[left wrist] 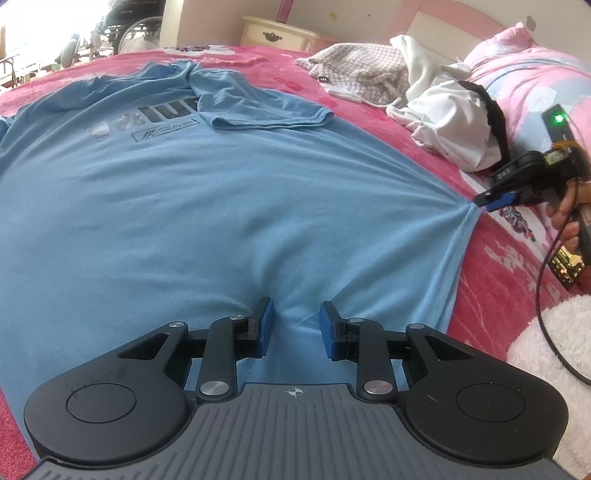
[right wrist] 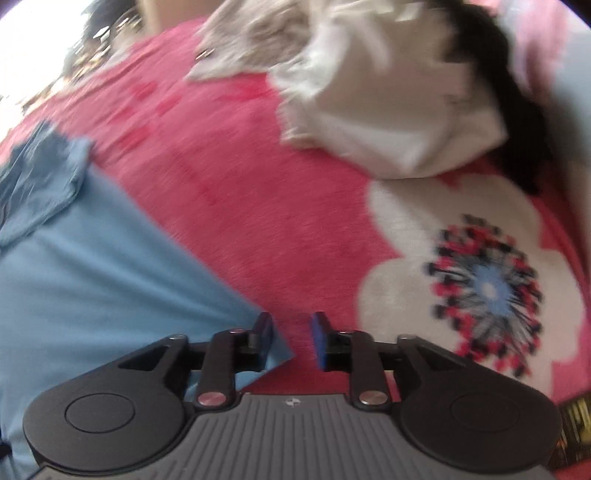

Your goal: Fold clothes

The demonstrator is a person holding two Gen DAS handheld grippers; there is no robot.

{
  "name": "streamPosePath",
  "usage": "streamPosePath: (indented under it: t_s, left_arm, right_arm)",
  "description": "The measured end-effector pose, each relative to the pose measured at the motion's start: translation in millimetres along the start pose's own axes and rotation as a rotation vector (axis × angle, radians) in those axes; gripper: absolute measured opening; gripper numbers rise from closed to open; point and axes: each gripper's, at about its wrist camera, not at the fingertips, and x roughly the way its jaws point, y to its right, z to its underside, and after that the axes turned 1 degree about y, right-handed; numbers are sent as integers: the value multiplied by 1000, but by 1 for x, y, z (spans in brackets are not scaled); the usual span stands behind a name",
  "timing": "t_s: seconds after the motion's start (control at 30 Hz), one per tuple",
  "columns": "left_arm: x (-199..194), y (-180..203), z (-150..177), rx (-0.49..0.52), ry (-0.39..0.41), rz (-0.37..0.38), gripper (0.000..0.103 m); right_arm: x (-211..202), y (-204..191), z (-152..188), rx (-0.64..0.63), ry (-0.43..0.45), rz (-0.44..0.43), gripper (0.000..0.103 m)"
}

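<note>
A light blue T-shirt (left wrist: 221,203) lies spread flat, print side up, on the red bedspread (left wrist: 369,107), with one sleeve folded in over the chest. My left gripper (left wrist: 297,319) hovers over the shirt's near hem, jaws apart, cloth under them but not pinched. My right gripper (left wrist: 493,199) is at the shirt's right corner, where creases fan out, with a hand (left wrist: 569,221) behind it. In the right wrist view the right gripper (right wrist: 292,328) has its jaws apart. The blue shirt (right wrist: 92,277) ends in a corner beside its left finger, and no pad presses it.
A heap of clothes lies at the back right: a checked garment (left wrist: 362,70) and a white one with black trim (left wrist: 450,122), also seen close as the white garment (right wrist: 388,122). A pink pillow (left wrist: 524,66) and a cream nightstand (left wrist: 280,35) stand behind. A fluffy white item (left wrist: 554,332) is at the right edge.
</note>
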Motion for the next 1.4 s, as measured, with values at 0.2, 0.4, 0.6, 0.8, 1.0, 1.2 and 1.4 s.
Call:
streamPosePath:
  t_s: [0.2, 0.4, 0.6, 0.8, 1.0, 1.2, 1.4]
  left_arm:
    - [-4, 4, -2, 10, 8, -12, 28]
    - [-20, -2, -10, -16, 90, -23, 31]
    - [-18, -33, -14, -136, 90, -63, 32]
    - [-16, -59, -16, -227, 101, -77, 32]
    - [-13, -62, -12, -207, 102, -74, 32]
    - [-11, -59, -11, -164, 123, -83, 32]
    - [-9, -59, -11, -149, 132, -85, 32]
  right_arm:
    - [-33, 15, 9, 106, 43, -181, 29]
    - [-33, -40, 15, -59, -1, -417, 28]
    - [1, -37, 6, -8, -95, -323, 17]
    - [-35, -88, -25, -225, 106, -314, 23]
    - [-27, -194, -27, -471, 150, -399, 36]
    - [29, -157, -68, 102, -32, -457, 38]
    - [33, -165, -64, 116, -78, -571, 38]
